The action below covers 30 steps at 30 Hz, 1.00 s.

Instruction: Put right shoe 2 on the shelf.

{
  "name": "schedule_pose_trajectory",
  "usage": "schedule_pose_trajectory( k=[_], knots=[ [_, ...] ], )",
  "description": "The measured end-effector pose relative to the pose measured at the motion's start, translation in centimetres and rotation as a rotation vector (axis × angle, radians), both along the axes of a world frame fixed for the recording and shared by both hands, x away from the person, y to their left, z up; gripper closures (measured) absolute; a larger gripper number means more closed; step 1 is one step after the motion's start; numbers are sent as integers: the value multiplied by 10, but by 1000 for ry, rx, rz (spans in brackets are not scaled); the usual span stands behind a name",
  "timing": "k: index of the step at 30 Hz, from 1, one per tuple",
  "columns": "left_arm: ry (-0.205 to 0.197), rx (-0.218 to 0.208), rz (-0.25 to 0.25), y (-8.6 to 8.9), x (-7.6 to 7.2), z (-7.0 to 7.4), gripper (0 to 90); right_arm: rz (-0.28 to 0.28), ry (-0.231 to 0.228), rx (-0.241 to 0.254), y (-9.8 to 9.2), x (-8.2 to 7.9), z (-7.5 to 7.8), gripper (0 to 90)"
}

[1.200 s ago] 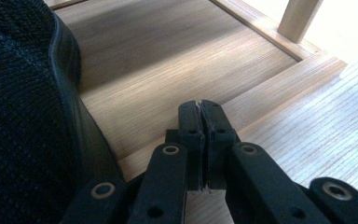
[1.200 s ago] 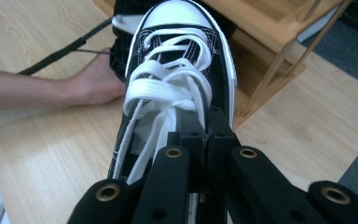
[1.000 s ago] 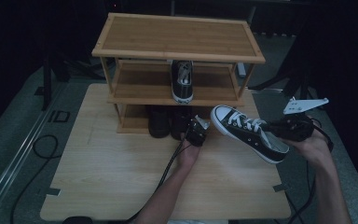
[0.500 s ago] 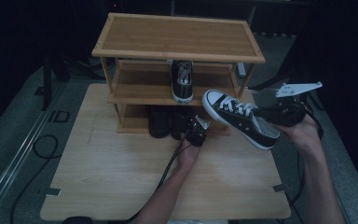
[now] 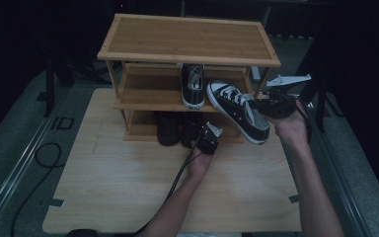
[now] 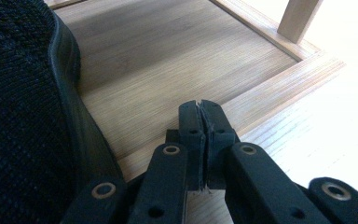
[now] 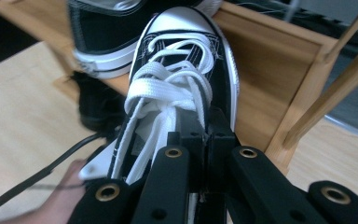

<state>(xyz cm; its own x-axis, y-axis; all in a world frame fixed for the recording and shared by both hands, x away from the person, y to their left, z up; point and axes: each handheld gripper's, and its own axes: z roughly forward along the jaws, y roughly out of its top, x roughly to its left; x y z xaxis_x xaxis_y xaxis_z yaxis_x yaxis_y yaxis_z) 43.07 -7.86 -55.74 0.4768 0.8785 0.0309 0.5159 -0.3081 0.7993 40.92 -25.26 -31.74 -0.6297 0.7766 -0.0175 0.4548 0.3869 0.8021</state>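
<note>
A black-and-white laced sneaker point(image 5: 237, 111) hangs in the air, toe toward the wooden shoe rack point(image 5: 187, 39). My right gripper point(image 5: 271, 106) is shut on it. The right gripper view shows my right gripper point(image 7: 207, 135) pinching the rim of the sneaker point(image 7: 182, 70) at its opening. The toe sits at the middle shelf's front edge. Its matching sneaker point(image 5: 193, 86) stands on that shelf, to the left. My left gripper point(image 5: 203, 134) rests shut and empty at the bottom shelf's front edge. In its own view my left gripper point(image 6: 199, 105) has its jaws pressed together beside a black shoe point(image 6: 23, 116).
Dark shoes point(image 5: 168, 128) sit on the bottom shelf point(image 6: 168, 60). A rack post point(image 7: 326, 93) stands just right of the held sneaker. The rack stands at the far side of a light wooden table point(image 5: 128, 187). A black cable point(image 5: 177, 177) trails back from my left gripper.
My right gripper has carried the sneaker left and away from me, slightly higher, from over the table to the front of the rack's middle shelf. My left gripper has stayed put.
</note>
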Motion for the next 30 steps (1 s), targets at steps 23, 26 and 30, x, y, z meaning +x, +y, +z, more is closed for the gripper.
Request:
schedule_pose_trajectory(
  k=[23, 26, 30],
  knots=[
    [-3, 4, 2, -1, 0, 0, 884, -136, 8, 83, 22, 30, -9, 845],
    [-3, 3, 2, -1, 0, 0, 884, -140, 11, 102, 15, 32, -8, 701],
    [-2, 3, 2, 0, 0, 0, 884, -141, -10, 120, 9, 29, -4, 589]
  ],
)
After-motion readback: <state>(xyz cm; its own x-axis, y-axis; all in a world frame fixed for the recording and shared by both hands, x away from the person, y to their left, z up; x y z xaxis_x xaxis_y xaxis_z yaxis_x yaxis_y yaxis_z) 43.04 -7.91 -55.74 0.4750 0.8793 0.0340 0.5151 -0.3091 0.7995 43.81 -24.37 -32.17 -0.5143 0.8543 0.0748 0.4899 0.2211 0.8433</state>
